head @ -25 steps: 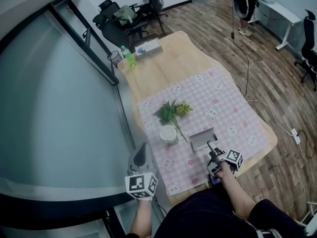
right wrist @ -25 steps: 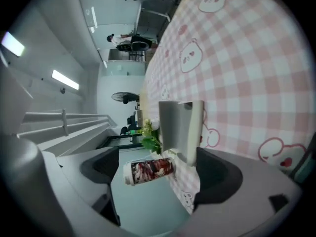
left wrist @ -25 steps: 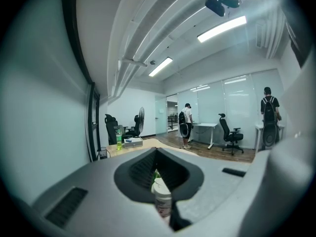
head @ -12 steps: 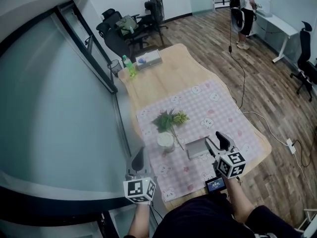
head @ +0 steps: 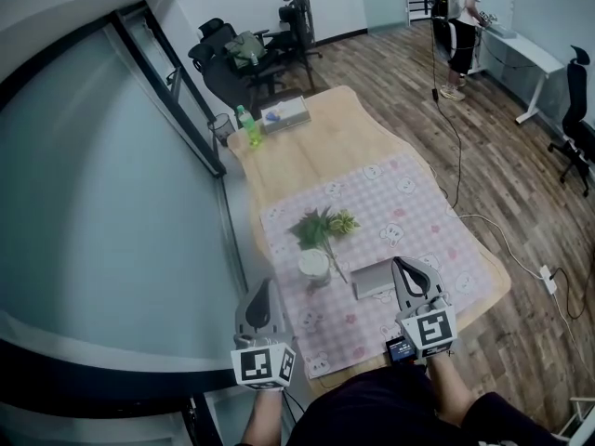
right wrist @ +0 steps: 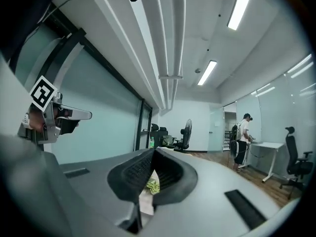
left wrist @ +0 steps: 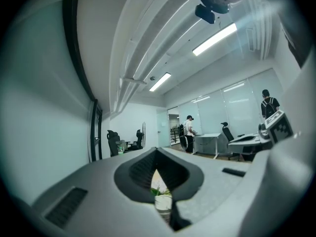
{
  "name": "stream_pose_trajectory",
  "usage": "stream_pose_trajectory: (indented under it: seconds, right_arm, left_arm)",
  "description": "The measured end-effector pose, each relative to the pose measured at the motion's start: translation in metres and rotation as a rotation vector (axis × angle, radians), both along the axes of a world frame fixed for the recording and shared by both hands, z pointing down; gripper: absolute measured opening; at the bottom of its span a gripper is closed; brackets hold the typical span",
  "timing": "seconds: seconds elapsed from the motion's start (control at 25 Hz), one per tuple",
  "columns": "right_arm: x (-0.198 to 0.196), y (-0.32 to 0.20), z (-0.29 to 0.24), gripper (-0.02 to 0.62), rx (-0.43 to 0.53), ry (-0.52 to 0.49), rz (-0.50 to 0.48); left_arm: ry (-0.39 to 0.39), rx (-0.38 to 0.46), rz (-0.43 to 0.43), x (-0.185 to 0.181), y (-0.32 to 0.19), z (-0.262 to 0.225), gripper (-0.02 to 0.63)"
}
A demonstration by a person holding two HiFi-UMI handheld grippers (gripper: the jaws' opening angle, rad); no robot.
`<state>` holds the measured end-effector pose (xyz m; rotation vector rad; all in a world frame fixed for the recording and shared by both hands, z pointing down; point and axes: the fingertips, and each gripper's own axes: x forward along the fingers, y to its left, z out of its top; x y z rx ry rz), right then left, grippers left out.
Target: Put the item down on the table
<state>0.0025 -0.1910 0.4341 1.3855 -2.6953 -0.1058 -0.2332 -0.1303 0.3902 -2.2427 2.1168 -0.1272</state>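
Note:
A flat grey item (head: 372, 278) lies on the pink checked cloth (head: 418, 212) near the table's front edge. Beside it stand a white cup (head: 313, 265) and a green plant sprig (head: 321, 223). My right gripper (head: 403, 267) hovers just right of the grey item; its jaws have just been closing and are shut, with nothing between them. My left gripper (head: 263, 288) is held over the table's left edge, jaws together and empty. Through the left jaws' gap I glimpse the cup (left wrist: 163, 204); through the right jaws' gap, yellow-green leaves (right wrist: 153, 185).
A green bottle (head: 247, 126) and a tissue box (head: 284, 112) stand at the wooden table's far end. A glass wall (head: 112, 212) runs along the left. Office chairs (head: 237, 54) and a person (head: 462, 26) are farther back. A cable (head: 483, 203) lies on the floor.
My right gripper has risen off the cloth by the grey item, rolled upright and shut its jaws. The left gripper has lifted a little.

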Motion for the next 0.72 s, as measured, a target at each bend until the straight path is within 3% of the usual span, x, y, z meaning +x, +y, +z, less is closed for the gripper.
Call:
stream_pose_trajectory:
  seconds: [0.72]
  right_arm:
    - [0.012, 0.005, -0.026, 0.018, 0.042, -0.024, 0.026]
  left_arm:
    - [-0.007, 0.023, 0.007, 0.007, 0.001, -0.007, 0.0]
